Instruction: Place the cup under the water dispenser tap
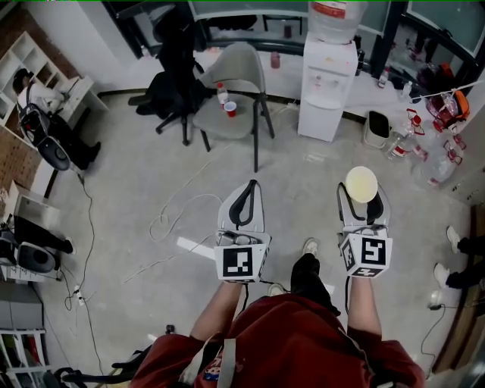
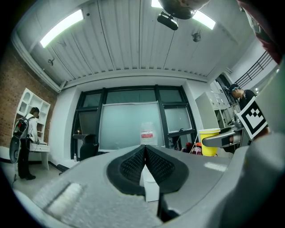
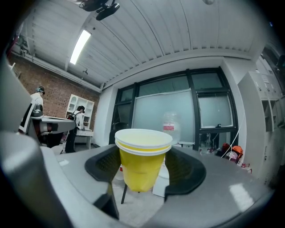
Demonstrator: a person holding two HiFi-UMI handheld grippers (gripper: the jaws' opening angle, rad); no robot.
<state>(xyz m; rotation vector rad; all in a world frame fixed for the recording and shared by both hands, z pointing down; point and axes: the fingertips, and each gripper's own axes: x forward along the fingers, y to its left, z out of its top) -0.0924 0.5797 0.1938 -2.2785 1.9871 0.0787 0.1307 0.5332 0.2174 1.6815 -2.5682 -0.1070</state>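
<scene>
Cup: yellow, upright, pinched between my right gripper's jaws; from above I see nothing in it.
Left gripper: jaws pressed together, carrying nothing.
Water dispenser: well ahead across the floor, bottle on top.
Progress: I judge the cup is in hand; reaching the tap and setting it down remain.

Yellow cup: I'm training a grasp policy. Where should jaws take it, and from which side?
Mid-wall, just under the rim, coming level from the side, as the right gripper holds the yellow cup now: it stands upright and tapers downward.
</scene>
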